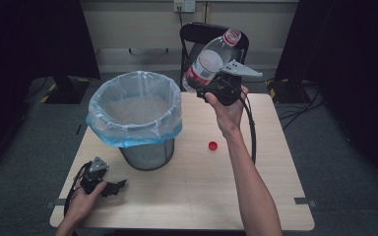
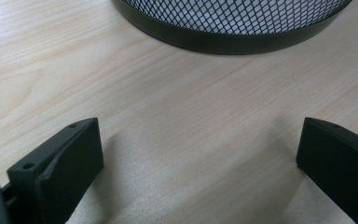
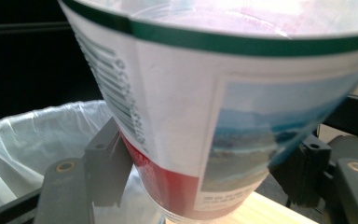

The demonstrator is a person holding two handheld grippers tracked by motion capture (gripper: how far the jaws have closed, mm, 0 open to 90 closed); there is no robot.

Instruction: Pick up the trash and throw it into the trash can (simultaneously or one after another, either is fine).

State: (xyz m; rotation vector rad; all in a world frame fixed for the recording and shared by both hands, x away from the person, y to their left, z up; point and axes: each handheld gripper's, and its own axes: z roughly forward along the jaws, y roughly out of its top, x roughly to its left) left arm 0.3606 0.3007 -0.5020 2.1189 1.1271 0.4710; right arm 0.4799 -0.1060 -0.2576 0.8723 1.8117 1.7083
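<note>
Bottle: a clear plastic bottle with a red and white label, held in the air above the far edge of the table, tilted, its red-banded neck pointing up and away; in the right gripper view its label shows a barcode, a green band and a red band.
Right gripper: the right gripper is raised over the far edge of the table, its two black jaws clamped on the lower body of the bottle, one on each side of the label.
Right hand: the right hand wraps the gripper's body from below; a black cable trails down from it toward the table.
Bin: a black mesh bin lined with a pale blue bag stands on the left half of the table, just left of the raised bottle; its open mouth lies below and beside the bottle in the right gripper view.
Cap: a small red cap lies on the table, right of the bin's base and apart from it.
Left gripper: the left gripper rests low at the near left corner of the table, jaws wide apart with bare wood between them, facing the bin's base.
Left hand: the left hand grasps it by the near edge.
</note>
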